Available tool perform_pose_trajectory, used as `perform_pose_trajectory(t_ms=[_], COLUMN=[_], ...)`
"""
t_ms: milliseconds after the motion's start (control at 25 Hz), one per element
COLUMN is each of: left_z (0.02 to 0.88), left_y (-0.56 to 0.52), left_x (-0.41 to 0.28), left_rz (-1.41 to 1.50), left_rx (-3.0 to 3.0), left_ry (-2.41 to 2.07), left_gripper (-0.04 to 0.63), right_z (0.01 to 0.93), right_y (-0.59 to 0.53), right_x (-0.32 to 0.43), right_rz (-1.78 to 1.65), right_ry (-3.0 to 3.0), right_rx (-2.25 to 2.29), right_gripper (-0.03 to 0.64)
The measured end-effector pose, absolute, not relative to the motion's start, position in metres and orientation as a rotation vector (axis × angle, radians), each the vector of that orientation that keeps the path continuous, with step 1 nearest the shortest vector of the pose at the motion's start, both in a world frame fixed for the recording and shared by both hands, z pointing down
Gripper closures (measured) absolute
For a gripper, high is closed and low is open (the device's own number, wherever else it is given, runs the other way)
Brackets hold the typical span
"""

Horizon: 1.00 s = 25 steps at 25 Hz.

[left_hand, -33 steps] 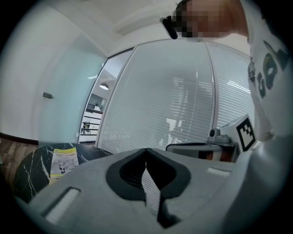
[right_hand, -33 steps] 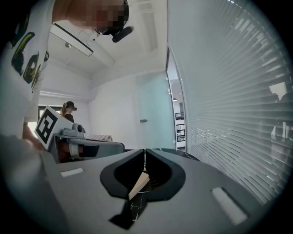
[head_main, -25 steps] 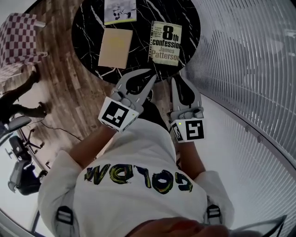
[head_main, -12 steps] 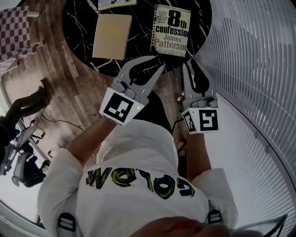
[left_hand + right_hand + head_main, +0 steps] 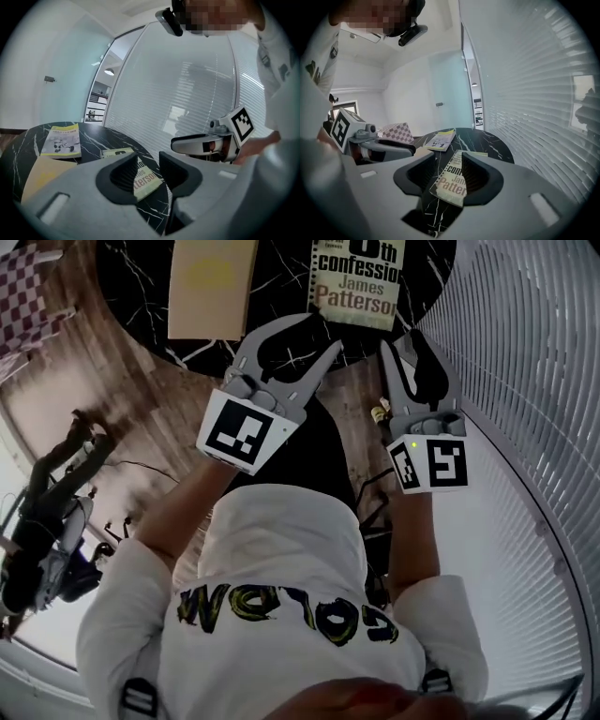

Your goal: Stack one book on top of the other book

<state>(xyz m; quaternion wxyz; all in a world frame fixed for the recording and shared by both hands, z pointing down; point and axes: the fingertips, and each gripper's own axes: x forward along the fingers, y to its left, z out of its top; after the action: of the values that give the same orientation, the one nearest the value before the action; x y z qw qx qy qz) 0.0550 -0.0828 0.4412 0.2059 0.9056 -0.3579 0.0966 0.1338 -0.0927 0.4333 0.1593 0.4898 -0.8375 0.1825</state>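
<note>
- Opening on the left gripper [image 5: 292,338]: jaws part-way apart, gripping nothing, at the near edge of the black marble table [image 5: 141,296].
- Likewise opening on the right gripper [image 5: 412,348]: part-way, empty.
- Flat on the table just beyond: Patterson paperback [image 5: 361,282] right, tan book [image 5: 211,287] left, apart.
- Farther back, a yellow-green booklet [image 5: 61,140].

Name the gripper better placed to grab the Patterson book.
Probably right. Both grippers' jaws are opening, empty. The right gripper lines up with the Patterson book's near corner; the left gripper straddles the gap between it and the tan book.
</note>
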Motion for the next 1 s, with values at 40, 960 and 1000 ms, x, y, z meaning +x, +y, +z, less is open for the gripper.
perform_pose_trajectory(t_ms=[40,960,1000], left_z=[0.449,0.592,0.597], left_y=[-0.084,-0.117,-0.117], left_x=[0.056,0.057,0.058], left_rz=[0.284,0.491,0.494], left_rx=[2.519,2.305,2.296], left_ry=[-0.994,-0.983,-0.981], left_gripper=[0.454,0.276,0.259], right_z=[0.439,0.583,0.589], right_y=[-0.094,-0.122,-0.122], right_x=[0.135,0.157,0.158], right_rz=[0.531,0.810,0.816], right_ry=[-2.388,-2.230,-2.223], right_rx=[1.398,1.345,1.341], right_gripper=[0.434,0.250,0.242])
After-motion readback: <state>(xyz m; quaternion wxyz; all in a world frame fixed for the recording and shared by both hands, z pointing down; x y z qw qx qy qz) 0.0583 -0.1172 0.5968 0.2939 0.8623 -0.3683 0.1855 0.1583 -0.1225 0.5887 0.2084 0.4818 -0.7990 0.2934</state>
